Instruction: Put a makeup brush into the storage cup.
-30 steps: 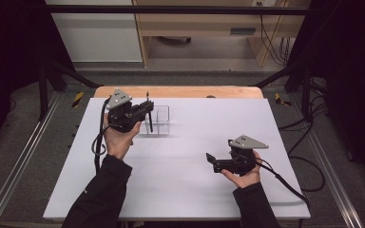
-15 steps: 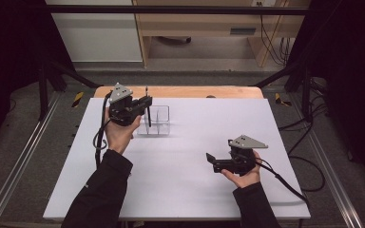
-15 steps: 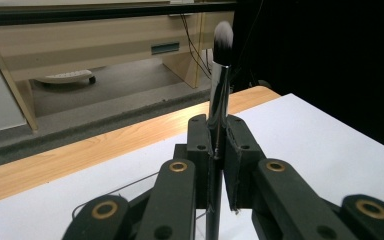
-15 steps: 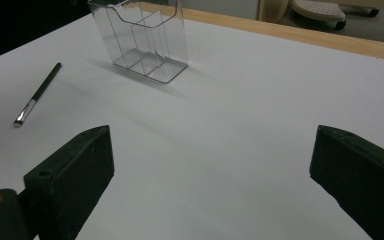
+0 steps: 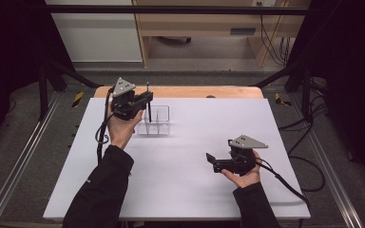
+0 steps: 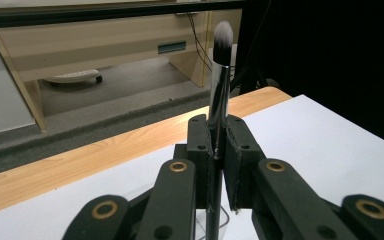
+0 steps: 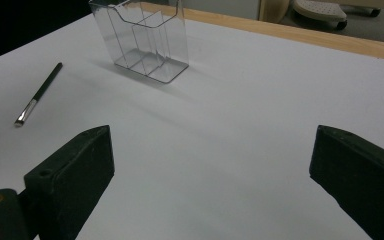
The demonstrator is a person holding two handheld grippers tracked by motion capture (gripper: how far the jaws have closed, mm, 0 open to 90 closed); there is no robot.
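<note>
My left gripper point(image 5: 145, 99) is shut on a makeup brush point(image 5: 148, 108), which stands upright over the left end of a clear divided organizer point(image 5: 158, 121). In the left gripper view the jaws point(image 6: 215, 135) clamp the brush's silver ferrule point(image 6: 219, 90), and its dark, white-tipped bristles point up. My right gripper point(image 5: 212, 162) rests near the table's front right, open, with nothing between its jaws point(image 7: 215, 165). The right gripper view also shows the organizer point(image 7: 145, 40) and a second thin brush point(image 7: 40, 92) lying flat on the white tabletop to its left.
The white tabletop point(image 5: 195, 142) has a wooden strip point(image 5: 185, 91) along its far edge. Beyond it are a wooden cabinet point(image 5: 204, 28) and floor. Metal frame rails point(image 5: 24, 156) run along both sides, and cables point(image 5: 290, 185) trail from the right gripper.
My left gripper has carried the brush a little toward the table's far edge, still upright by the organizer. The right gripper has stayed where it was.
</note>
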